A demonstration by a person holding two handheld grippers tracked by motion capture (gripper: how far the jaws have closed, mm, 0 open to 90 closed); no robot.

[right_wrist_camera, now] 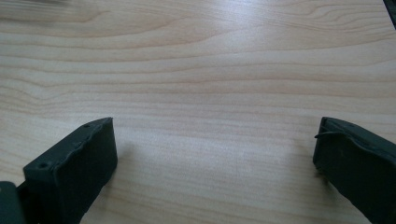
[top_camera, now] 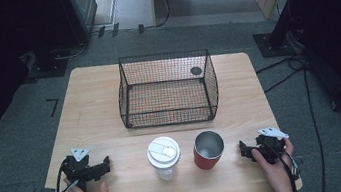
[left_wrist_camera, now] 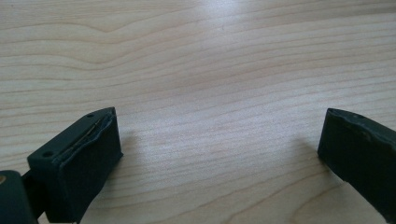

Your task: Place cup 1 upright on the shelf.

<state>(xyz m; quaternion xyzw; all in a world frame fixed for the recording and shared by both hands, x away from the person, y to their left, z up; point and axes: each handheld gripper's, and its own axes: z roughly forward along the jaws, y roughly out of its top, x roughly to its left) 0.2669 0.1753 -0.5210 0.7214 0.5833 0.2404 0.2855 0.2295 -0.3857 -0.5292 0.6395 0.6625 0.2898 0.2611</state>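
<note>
A clear cup with a white lid stands near the table's front edge, left of a red metal tumbler whose mouth is uncovered. Behind them sits a black wire basket with nothing in it. My left gripper rests on the table at the front left, held by a hand, pointing right toward the lidded cup. My right gripper rests at the front right, pointing left toward the tumbler. In the gripper views both the left gripper and the right gripper stand open over bare wood.
The light wooden table has bare wood around the basket and between the cups and grippers. A small dark round spot lies on the table behind the basket. Cables run over the grey floor at the right.
</note>
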